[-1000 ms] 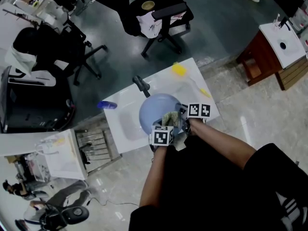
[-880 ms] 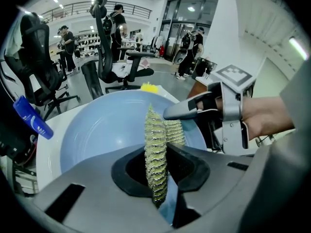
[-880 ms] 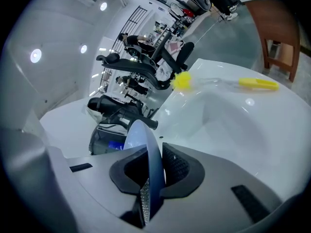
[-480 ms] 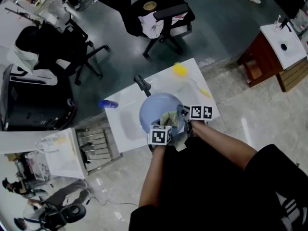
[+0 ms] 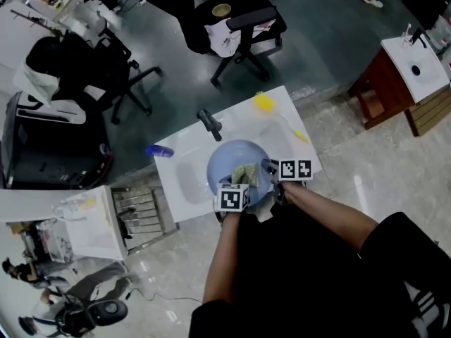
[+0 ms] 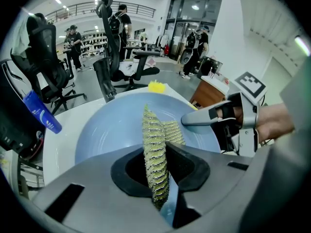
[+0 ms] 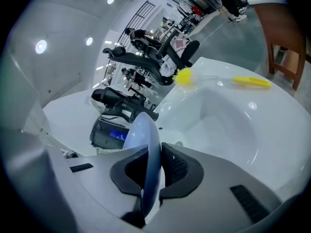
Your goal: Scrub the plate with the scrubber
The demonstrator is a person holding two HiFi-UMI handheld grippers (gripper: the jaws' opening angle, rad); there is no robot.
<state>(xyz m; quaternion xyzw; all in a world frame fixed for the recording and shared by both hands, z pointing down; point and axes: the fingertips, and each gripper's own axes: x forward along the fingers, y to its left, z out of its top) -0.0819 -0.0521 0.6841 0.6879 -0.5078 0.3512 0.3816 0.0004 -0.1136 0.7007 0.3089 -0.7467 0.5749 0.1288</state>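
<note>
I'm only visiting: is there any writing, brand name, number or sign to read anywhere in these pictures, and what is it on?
No text reads clearly in any view.
Blue bottle: white print on its side, too blurred to read.
Marker cubes: black-and-white square patterns only, no words or numbers.
Background room: nothing large or sharp enough to read.
</note>
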